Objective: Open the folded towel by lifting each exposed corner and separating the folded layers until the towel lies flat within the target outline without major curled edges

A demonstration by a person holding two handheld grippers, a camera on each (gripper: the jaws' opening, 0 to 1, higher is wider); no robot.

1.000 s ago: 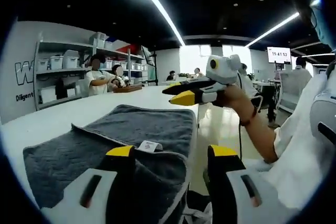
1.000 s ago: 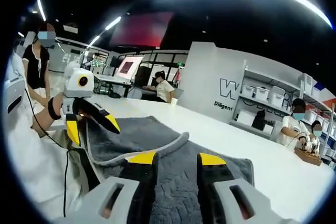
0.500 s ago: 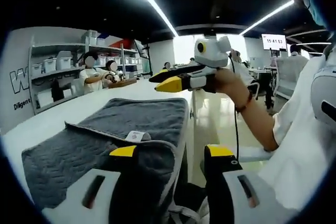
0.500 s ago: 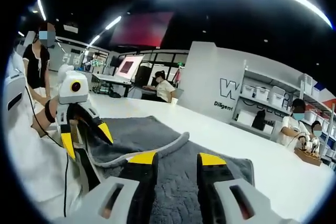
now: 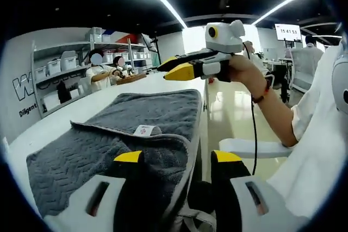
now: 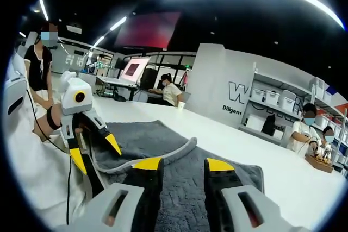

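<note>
Grey towel (image 5: 130, 134) lies half-folded on the white table (image 5: 65, 118). Both claws, left (image 5: 174, 158) and right (image 6: 182, 164), hover spread, gripping nothing. Next I'd guess: pinch that folded edge and peel it open.

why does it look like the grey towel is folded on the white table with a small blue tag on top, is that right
Not quite: the tag is white with red print, not blue, as the left gripper view shows. The rest holds: the grey towel lies folded on the white table, the tag on its upper layer.
</note>
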